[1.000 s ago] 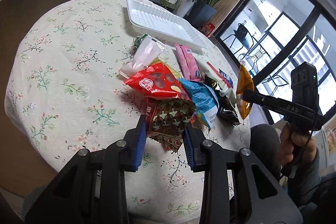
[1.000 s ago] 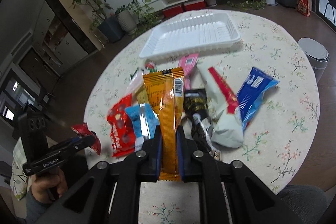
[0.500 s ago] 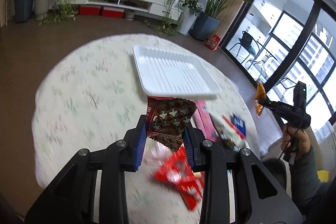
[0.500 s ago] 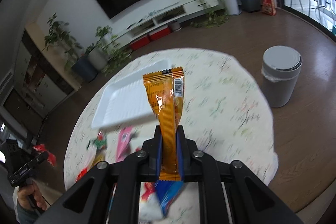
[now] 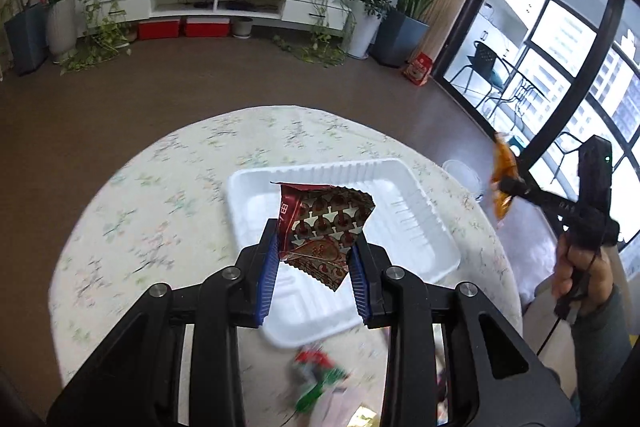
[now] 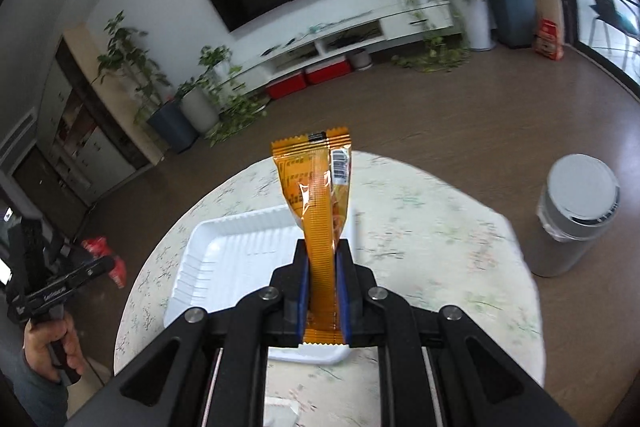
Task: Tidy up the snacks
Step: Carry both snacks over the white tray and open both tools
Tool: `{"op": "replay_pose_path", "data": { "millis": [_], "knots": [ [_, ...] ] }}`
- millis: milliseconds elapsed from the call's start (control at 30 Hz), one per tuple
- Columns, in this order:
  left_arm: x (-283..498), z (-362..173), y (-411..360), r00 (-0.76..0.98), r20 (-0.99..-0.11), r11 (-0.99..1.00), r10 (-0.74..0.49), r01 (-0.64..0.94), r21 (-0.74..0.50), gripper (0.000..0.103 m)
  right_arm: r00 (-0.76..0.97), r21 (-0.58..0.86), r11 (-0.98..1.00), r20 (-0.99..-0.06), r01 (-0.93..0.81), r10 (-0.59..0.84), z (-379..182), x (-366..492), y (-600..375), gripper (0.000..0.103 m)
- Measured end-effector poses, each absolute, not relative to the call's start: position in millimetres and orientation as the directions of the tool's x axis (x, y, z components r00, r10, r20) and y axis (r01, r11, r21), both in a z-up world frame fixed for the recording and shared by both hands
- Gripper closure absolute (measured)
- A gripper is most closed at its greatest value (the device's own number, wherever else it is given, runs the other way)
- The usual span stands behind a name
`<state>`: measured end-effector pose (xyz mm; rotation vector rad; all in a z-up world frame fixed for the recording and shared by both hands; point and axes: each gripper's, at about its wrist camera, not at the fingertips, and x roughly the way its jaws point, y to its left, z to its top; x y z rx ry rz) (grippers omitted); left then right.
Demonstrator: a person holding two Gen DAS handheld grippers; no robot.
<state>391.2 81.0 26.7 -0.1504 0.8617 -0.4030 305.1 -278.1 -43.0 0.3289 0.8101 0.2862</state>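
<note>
Upright, orange packet (image 6: 322, 227) lengthwise forward.

Left wrist view: rides the left gripper (image 5: 314, 259), looking steeply down past its fingers, close above the white tray (image 5: 436, 239).
Right wrist view: rides the right gripper (image 6: 323, 291), tilted down likewise, facing the TV wall.
Shared: tray (image 6: 192, 267), floral table (image 6: 432, 227), each other's hand at the frame edges.

the white tray (image 5: 420, 227) is bare inside, with room to go in from above. at 12 o'clock past it the table (image 5: 168, 195) is bare too. at 6 o'clock blurry snacks (image 5: 316, 375) block the near edge.
</note>
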Motion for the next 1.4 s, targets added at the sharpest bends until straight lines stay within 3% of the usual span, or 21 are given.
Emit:
{"op": "replay_pose_path", "data": {
  "millis": [267, 667, 1200, 1400],
  "knots": [
    [448, -26, 26, 0.453, -0.786, 0.903, -0.421, 0.287, -0.319, 0.073, 0.508, 0.383, 0.898, -0.741, -0.218, 0.44, -78, 346, -210, 0.089],
    [466, -101, 25, 0.365, -0.843, 0.915, -0.395, 0.237, -0.326, 0.073, 0.396, 0.322, 0.926, -0.838, -0.198, 0.376, -123, 367, -181, 0.089],
    [467, -113, 5, 0.356, -0.886, 0.943, -0.298, 0.253, -0.215, 0.071, 0.386, 0.255, 0.945, -0.866, -0.206, 0.318, -140, 372, -164, 0.088],
    [465, -116, 4, 0.354, -0.89, 0.947, -0.286, 0.247, -0.206, 0.062, 0.391, 0.262, 0.947, -0.864, -0.184, 0.316, -144, 371, -169, 0.081]
  ]
}}
